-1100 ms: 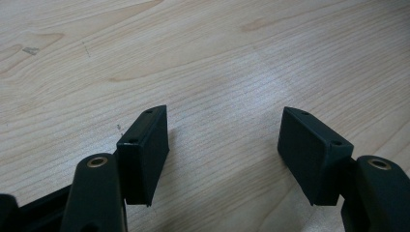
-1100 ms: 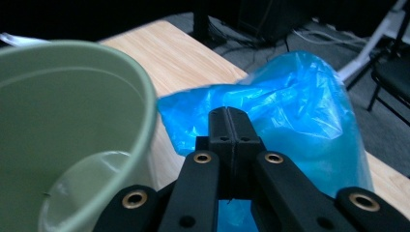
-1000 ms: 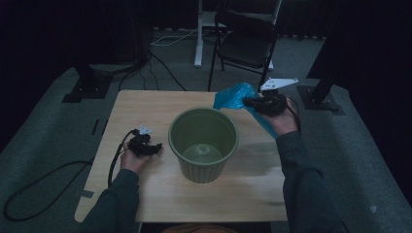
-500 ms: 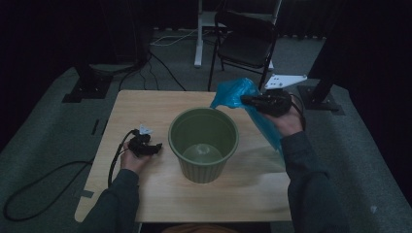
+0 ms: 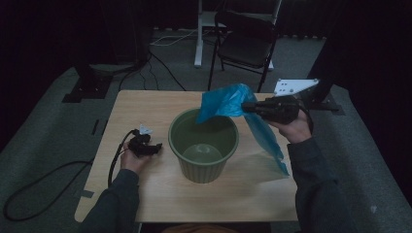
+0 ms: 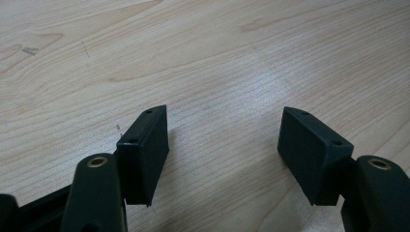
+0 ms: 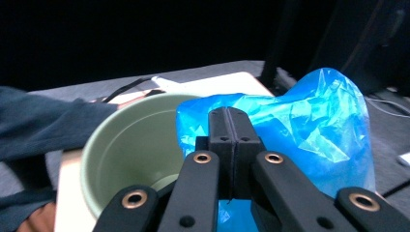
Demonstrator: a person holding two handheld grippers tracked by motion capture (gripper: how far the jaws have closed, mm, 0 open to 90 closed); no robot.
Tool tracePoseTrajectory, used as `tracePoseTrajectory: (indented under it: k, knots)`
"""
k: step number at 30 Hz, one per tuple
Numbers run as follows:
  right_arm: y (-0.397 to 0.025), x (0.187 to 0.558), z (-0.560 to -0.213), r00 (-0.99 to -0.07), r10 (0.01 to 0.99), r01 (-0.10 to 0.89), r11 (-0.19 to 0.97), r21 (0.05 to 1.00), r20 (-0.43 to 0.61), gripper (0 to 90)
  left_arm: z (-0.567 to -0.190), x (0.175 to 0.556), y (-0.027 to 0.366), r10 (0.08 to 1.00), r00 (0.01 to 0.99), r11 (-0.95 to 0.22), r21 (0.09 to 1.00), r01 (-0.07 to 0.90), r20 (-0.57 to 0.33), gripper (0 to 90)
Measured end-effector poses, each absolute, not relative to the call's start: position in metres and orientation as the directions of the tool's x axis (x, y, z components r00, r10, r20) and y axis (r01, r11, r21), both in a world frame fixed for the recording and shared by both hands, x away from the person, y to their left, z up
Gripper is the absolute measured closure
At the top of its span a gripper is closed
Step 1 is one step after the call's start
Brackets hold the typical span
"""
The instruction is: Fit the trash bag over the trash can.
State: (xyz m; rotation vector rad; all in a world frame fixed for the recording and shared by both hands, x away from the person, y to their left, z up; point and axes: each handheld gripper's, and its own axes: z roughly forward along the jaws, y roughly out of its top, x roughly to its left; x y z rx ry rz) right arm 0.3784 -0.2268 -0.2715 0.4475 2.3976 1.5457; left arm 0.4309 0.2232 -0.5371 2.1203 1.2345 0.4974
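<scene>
A green ribbed bin [image 5: 204,145] stands in the middle of the wooden table [image 5: 145,104]. My right gripper [image 5: 247,108] is raised at the bin's right rim and is shut on a blue plastic bag [image 5: 228,102]; the bag's top billows over the rim and its tail hangs down to the table at the right. In the right gripper view the jaws are pressed together [image 7: 231,126] on the blue plastic bag [image 7: 309,125], with the bin [image 7: 130,150] below left. My left gripper [image 5: 154,147] rests on the table left of the bin, open [image 6: 225,137] over bare wood.
A folding chair [image 5: 245,41] and a white stand [image 5: 200,34] are on the floor behind the table. Black cables [image 5: 39,184] trail off the table's left side across the grey carpet. Dark equipment bases sit at the far corners.
My right gripper has lifted the blue bag off the table's right side and carried it left, up to the bin's rim. The left gripper has stayed still.
</scene>
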Motion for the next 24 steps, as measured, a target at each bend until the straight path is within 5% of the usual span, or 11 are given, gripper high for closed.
tracePoseTrajectory:
  k: [24]
  knots:
    - [-0.155, 0.390, -0.318, -0.981, 0.191, 0.124, 0.575, 0.808, 0.015, 90.0, -0.537, 0.431, 0.223, 0.869, 0.495, -0.368, 0.680, 0.634, 0.010, 35.4]
